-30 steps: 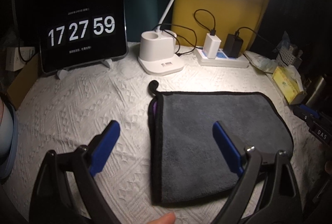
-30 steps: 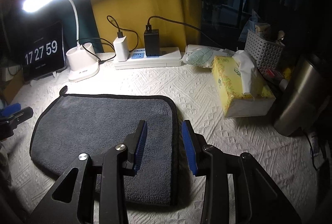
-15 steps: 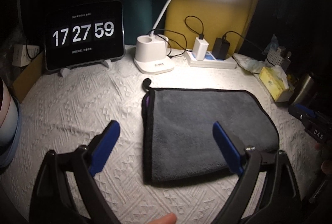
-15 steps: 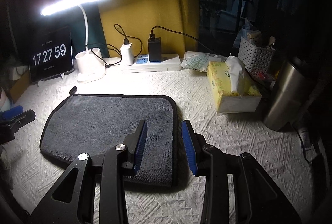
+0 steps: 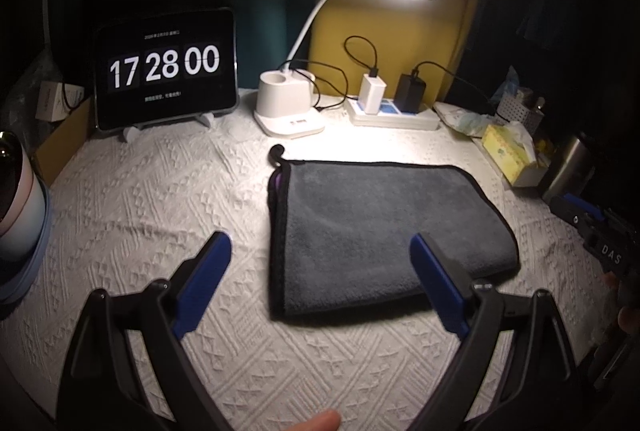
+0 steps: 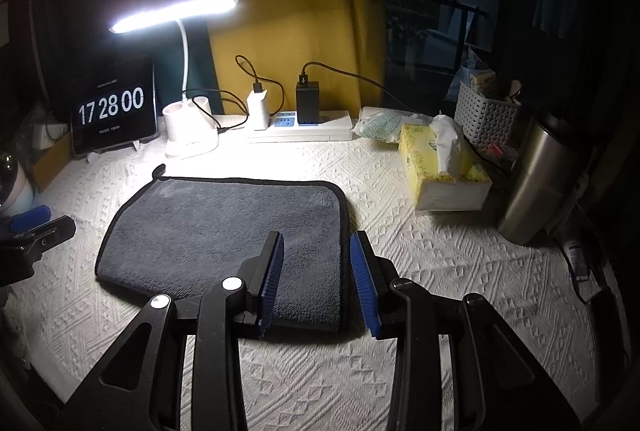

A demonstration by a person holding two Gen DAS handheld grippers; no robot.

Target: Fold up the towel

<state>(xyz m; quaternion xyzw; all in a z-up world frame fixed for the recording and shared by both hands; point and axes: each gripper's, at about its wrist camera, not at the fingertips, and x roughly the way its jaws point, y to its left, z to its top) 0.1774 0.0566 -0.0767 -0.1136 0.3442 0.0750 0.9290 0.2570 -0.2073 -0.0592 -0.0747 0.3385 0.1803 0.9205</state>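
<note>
Towel (image 5: 384, 231) lies flat mid-table, already folded at least once by the look of it: doubled left edge shows a purple inner layer, hang loop (image 5: 277, 152) at the far-left corner. Left claw (image 5: 320, 287) is released, jaws spread wide, hovering empty above the near-left corner. Right claw (image 6: 317, 279) is also released with a narrower gap, hovering over the near-right edge, gripping nothing. Both sit back from the cloth, so I judge the fold is done or one more pass is pending. Open room: bare table (image 5: 160, 199) left and near. Right is tighter: tissue box (image 6: 440, 171) and steel flask (image 6: 540, 179). Lamp base (image 5: 286, 107) and power strip (image 5: 394, 113) crowd the far edge.
</note>
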